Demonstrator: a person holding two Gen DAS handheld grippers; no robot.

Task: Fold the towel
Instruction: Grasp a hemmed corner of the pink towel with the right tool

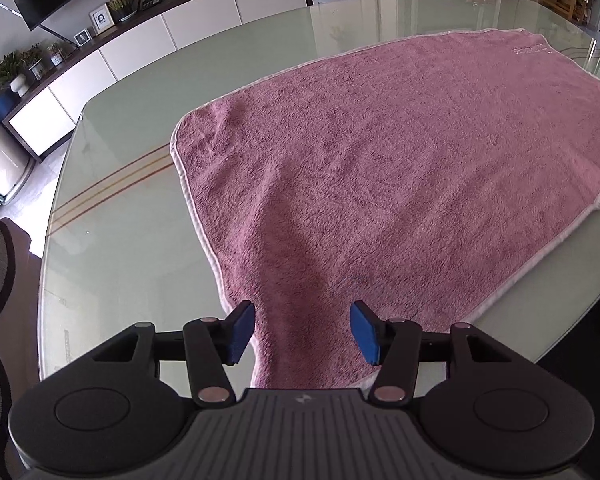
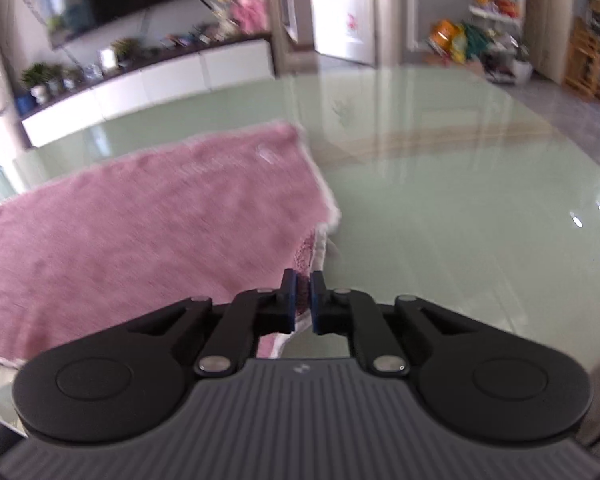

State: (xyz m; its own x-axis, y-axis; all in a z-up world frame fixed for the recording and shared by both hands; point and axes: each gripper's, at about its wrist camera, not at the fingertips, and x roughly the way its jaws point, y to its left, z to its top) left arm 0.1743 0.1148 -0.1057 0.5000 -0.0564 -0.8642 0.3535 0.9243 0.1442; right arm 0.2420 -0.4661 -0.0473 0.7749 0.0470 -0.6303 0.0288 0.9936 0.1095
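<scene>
Lying spread on the pale green glass table [image 1: 140, 184], the soft, floppy pink terry towel [image 1: 380, 168] suits hem grips; right gripper [image 2: 303, 300] pinches its corner at six o'clock, left gripper [image 1: 303, 330] gapes empty.

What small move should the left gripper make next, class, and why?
Probably close on the towel. The left gripper is open with the towel's near corner between its fingers, while the right gripper already pinches the other corner, lifted off the table.
</scene>
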